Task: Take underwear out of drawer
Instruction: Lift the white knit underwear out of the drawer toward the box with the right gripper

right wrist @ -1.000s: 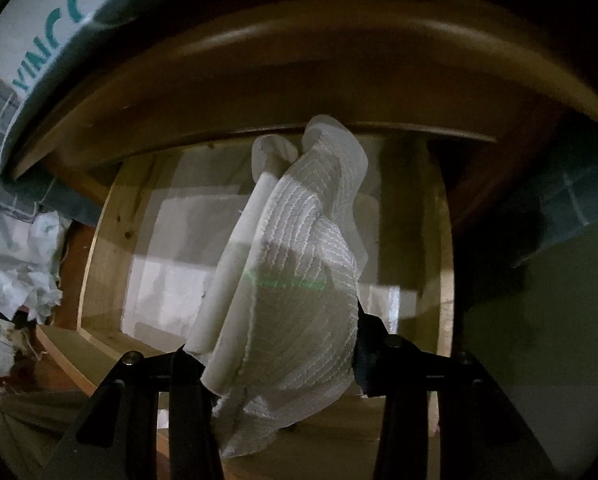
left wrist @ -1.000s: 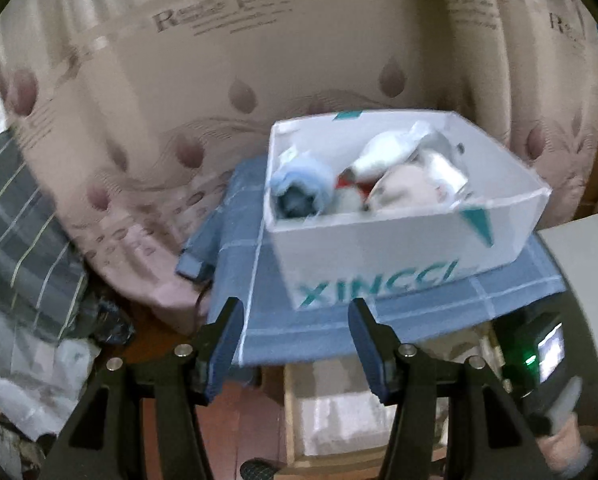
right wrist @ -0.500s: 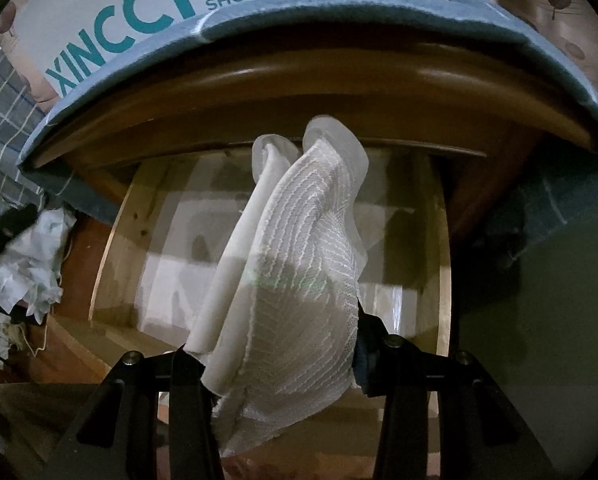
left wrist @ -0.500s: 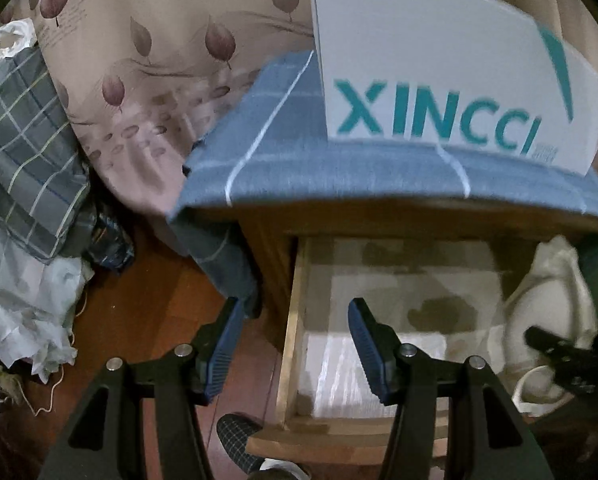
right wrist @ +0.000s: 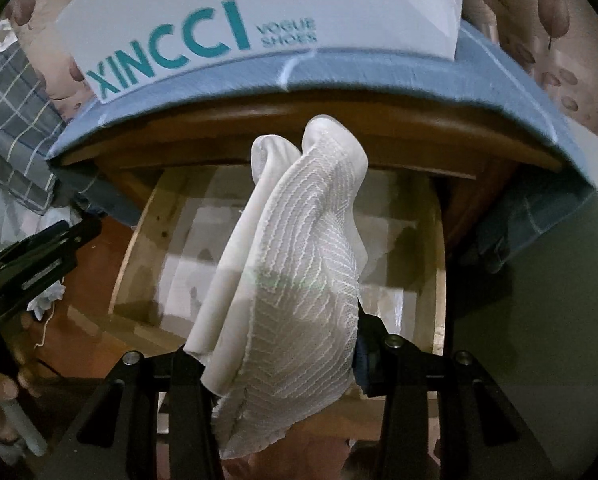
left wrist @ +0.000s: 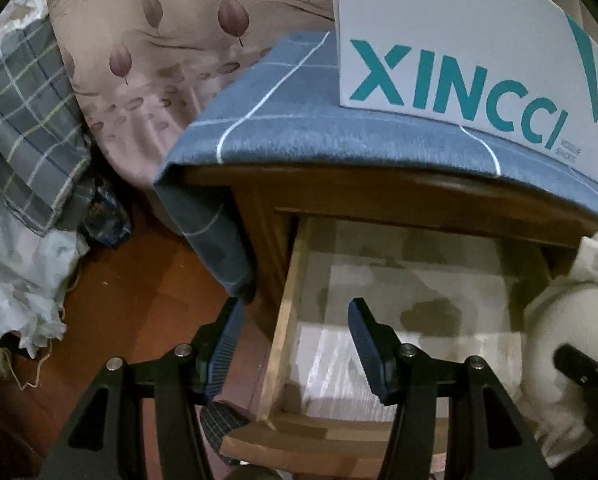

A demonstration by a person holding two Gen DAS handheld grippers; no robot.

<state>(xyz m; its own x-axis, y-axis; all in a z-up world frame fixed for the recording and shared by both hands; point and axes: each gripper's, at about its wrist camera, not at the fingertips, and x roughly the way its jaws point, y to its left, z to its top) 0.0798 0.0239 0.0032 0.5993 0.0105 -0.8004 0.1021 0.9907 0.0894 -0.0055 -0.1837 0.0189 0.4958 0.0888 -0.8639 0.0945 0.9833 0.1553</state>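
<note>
While the right tongs (right wrist: 277, 354) stood clenched on the white ribbed underwear (right wrist: 299, 264), the garment hung above the open drawer (right wrist: 139, 248), clear of its paper-lined floor and below the nightstand's wooden top. The left tongs (left wrist: 295, 344) were released and empty, over the drawer's left wall. Extraction appeared nearly complete. The next move would call for drawing the garment fully away without snagging the top's edge.
</note>
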